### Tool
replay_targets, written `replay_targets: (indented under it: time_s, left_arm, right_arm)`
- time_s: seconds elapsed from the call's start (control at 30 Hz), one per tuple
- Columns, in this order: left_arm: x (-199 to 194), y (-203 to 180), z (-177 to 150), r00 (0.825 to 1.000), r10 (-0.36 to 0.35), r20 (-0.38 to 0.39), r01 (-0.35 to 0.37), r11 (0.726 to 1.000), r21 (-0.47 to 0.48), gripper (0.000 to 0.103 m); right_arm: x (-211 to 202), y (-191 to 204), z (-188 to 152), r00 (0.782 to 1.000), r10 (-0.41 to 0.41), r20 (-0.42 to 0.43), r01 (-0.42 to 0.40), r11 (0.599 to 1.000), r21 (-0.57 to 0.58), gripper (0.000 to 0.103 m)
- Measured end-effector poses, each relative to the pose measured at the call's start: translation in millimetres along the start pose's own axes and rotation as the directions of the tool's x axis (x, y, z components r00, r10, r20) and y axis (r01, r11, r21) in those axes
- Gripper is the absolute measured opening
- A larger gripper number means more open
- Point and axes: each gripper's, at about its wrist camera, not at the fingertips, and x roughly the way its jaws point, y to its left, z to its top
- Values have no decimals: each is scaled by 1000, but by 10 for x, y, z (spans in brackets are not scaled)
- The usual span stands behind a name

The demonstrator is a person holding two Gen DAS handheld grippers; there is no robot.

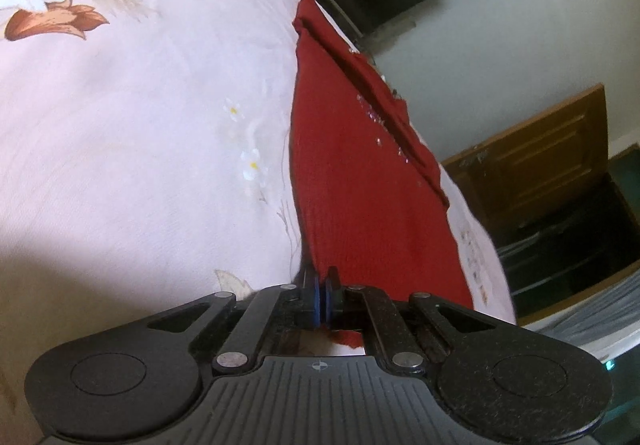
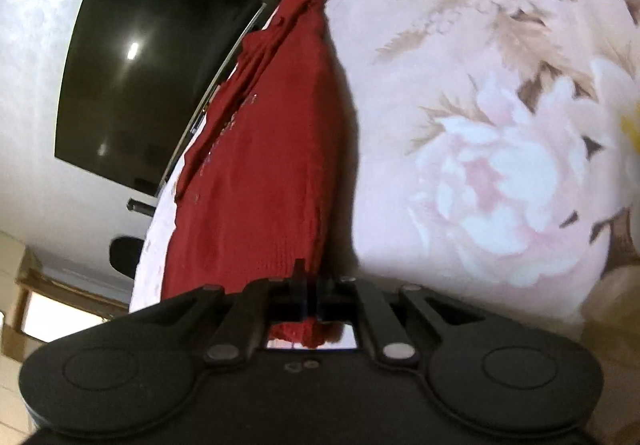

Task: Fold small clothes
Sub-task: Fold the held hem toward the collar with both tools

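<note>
A dark red knitted garment [image 1: 360,173] with small shiny beads lies stretched over a pink floral bedsheet [image 1: 140,133]. My left gripper [image 1: 323,299] is shut on the garment's near edge, the cloth pinched between its blue pads. The same red garment shows in the right wrist view [image 2: 264,173], running away toward the bed's edge. My right gripper [image 2: 311,303] is shut on another near edge of it, with red cloth hanging below the fingers. The far end of the garment is bunched and folded.
The bedsheet in the right wrist view [image 2: 500,125] has large pale flowers. A black TV screen [image 2: 148,65] hangs on the white wall beyond the bed edge. A brown wooden cabinet [image 1: 532,165] stands at the right past the bed.
</note>
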Motion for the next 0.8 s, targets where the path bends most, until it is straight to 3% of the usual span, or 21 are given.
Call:
replay_targets:
  time_s: [0.27,0.5,0.8]
  left_arm:
    - [-98,-180,190,997,-52,61,50,998,33,2]
    - [-37,-643,922,984,-123,129,107,987,120,2]
    - [600,-1131,2009,977,-127,173,98,981,166,2]
  right_arm:
    - [-83,268,94,998,2,58,3,996,-87,5]
    - [-97,807,520,991,47,124,-15,970,-243,5]
    - [219,1313,1564,983,88,163,-25,936,-351,5]
